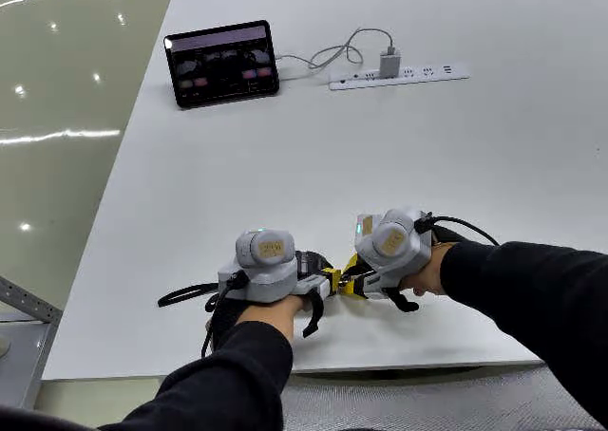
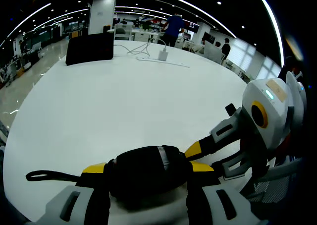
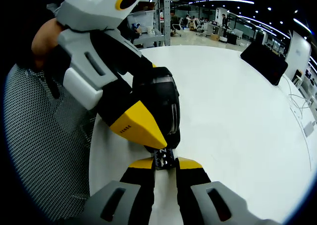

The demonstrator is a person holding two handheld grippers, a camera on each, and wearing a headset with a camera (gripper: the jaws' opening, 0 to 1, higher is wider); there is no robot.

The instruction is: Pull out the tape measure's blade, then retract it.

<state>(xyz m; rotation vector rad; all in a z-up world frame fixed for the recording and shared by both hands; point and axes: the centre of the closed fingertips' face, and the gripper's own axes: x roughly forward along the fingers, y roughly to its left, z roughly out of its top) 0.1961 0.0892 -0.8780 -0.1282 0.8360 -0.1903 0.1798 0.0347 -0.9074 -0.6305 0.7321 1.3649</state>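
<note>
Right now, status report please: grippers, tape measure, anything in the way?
Left gripper clamps tape measure. Right gripper pinches blade, barely out. Tablet, power strip far across table.

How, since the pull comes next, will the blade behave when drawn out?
The blade looks thin, pinched between the right gripper's fingers, so probably floppy once long. The case, clamped in the left gripper, looks chunky, likely steady.

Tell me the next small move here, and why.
Probably draw the right gripper straight away from the left gripper. Its jaws are shut on the blade, which is barely out of the tape measure, and the left gripper clamps the case, so the pull-out looks ready to begin.
</note>
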